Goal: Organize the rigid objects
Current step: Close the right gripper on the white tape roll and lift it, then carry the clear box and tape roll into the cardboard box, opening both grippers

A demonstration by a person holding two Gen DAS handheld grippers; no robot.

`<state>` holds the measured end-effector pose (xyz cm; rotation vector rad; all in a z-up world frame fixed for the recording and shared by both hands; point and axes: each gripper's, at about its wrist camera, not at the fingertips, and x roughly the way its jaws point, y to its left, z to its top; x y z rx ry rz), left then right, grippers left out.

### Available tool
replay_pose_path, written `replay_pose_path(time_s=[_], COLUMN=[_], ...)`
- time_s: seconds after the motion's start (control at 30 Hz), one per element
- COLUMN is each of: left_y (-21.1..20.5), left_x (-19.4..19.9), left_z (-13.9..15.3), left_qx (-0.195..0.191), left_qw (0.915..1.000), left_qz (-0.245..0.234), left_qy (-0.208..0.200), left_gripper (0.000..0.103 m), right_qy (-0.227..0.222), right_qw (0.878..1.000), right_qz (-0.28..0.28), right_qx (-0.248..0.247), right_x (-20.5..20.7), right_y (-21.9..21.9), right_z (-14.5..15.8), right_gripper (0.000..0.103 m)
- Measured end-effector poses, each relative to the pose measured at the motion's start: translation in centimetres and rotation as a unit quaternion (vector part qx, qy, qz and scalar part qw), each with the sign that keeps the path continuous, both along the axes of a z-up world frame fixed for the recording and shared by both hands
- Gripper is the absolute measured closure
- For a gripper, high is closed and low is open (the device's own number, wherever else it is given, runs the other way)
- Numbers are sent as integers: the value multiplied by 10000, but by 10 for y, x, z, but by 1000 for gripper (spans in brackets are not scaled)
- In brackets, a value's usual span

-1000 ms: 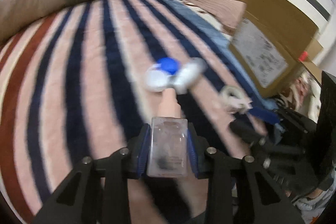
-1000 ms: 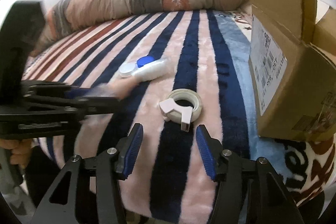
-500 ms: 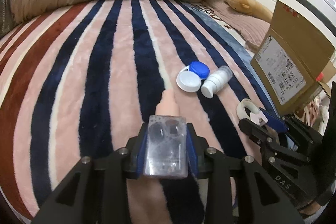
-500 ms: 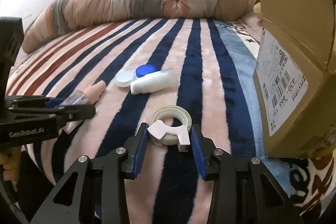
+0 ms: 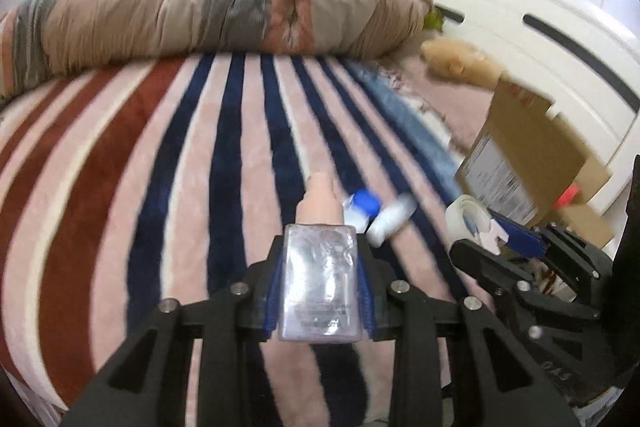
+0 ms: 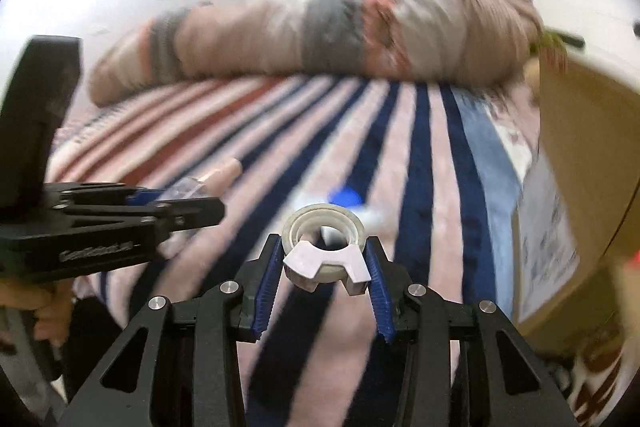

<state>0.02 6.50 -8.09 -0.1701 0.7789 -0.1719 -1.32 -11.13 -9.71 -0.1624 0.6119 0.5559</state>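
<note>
My left gripper (image 5: pixel 320 283) is shut on a clear bottle with a peach cap (image 5: pixel 319 275), held above the striped blanket; it also shows in the right wrist view (image 6: pixel 192 189). My right gripper (image 6: pixel 324 267) is shut on a tape dispenser (image 6: pixel 324 247), a clear tape roll in a white holder, lifted off the blanket; it shows in the left wrist view (image 5: pixel 472 223) too. A white tube (image 5: pixel 390 221), a blue cap (image 5: pixel 366 201) and a white lid lie together on the blanket beyond both grippers.
An open cardboard box (image 5: pixel 532 163) stands at the right on the bed (image 6: pixel 568 187). A rolled duvet (image 5: pixel 224 7) lies along the far side of the striped blanket (image 5: pixel 160 167). A white headboard (image 5: pixel 540 27) is at far right.
My right gripper closed on the tape dispenser and lifted it off the blanket. My left gripper rose with the bottle. Both views tilted upward.
</note>
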Motion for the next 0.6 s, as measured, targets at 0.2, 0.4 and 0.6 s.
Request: replay_pose_path(time_s=[0.2,0.4,0.6], left_y=[-31,-99,-179], left_x=[5,27,58], left_z=[66,117,124], left_qx=[86,-87,-10], left_qw=[9974,9869,9756], left_qz=[-472,-1376,-2099], left_qy=[-537,-843,-642], left_gripper=[74,74,74], right_qy=[-655,-853,-187], right_qw=[9970,9931,9900], right_qz=[95,-783,-1324], right_qx=[392,156,-449], right_x=[-12,9,50], right_y=[-39,-121,-178], right_z=[79,122,93], right_gripper=[66,66,66])
